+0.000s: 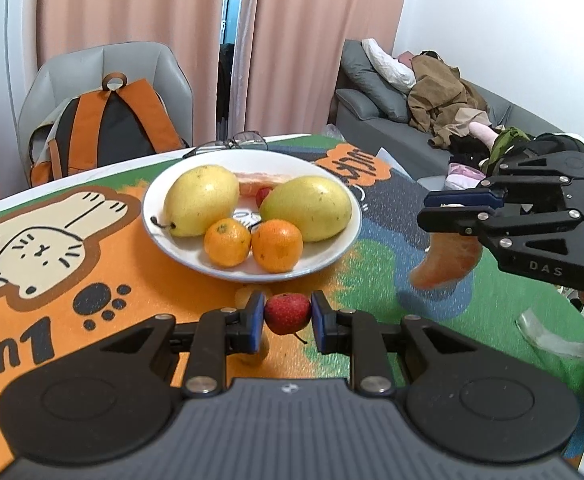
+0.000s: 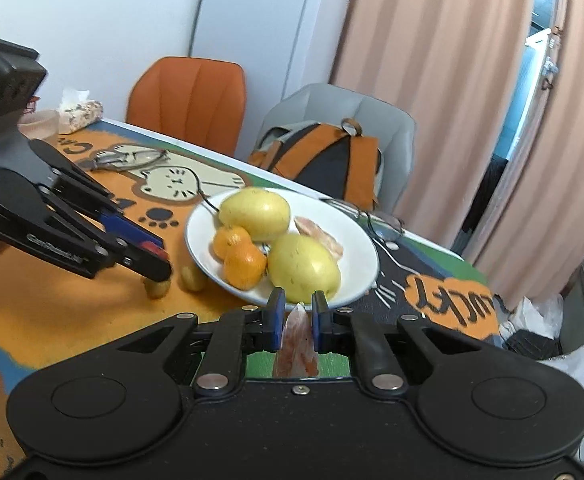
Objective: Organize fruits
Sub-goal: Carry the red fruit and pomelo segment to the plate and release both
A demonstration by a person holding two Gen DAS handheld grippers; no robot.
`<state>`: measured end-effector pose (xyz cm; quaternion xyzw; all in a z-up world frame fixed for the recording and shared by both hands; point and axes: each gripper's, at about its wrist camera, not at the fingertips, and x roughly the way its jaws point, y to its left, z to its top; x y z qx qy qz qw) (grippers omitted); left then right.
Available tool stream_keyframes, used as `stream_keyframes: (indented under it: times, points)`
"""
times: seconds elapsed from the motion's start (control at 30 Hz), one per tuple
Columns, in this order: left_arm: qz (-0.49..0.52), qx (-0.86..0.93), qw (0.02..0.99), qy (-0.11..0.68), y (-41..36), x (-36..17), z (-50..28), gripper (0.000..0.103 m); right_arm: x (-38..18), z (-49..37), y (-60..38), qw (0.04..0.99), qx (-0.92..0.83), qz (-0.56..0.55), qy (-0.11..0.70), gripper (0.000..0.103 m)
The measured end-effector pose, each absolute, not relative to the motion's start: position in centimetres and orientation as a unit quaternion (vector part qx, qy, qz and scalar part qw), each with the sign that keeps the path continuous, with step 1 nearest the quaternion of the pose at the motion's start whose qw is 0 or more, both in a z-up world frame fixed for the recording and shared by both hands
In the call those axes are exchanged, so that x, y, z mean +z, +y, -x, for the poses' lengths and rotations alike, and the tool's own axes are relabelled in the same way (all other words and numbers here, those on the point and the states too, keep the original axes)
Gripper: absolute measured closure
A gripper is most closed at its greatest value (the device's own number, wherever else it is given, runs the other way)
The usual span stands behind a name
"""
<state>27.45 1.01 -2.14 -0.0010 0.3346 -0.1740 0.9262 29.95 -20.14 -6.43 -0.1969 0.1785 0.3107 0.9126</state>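
Cartoon-cat mat on worktop, white plate of fruit; left gripper clamps small red fruit, right gripper pinches pomelo segment (soft flesh may tear, slip).

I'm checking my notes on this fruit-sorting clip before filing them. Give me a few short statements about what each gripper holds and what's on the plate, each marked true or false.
1. The left gripper is shut on a small red fruit. True.
2. The right gripper is empty. False: it is shut on a pinkish-orange citrus segment.
3. The white plate holds two small oranges. True.
4. The plate holds three large yellow fruits. False: only two yellow fruits lie on it.
5. A backpack rests on the grey chair. True.
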Motion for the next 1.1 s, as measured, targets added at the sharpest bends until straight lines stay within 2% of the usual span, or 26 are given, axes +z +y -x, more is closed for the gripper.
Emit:
stream_keyframes:
  times: [0.8, 1.1]
  points:
    - [0.006, -0.157, 0.935, 0.319, 0.4, -1.3, -33.0, 0.08, -1.0, -33.5, -17.2, 0.896, 0.366, 0.193, 0.165, 0.091]
    - [0.024, -0.139, 0.937, 0.32, 1.3, -1.5, -33.2, 0.073, 0.6, -35.2, -14.6, 0.89, 0.383, 0.187, 0.158, 0.091]
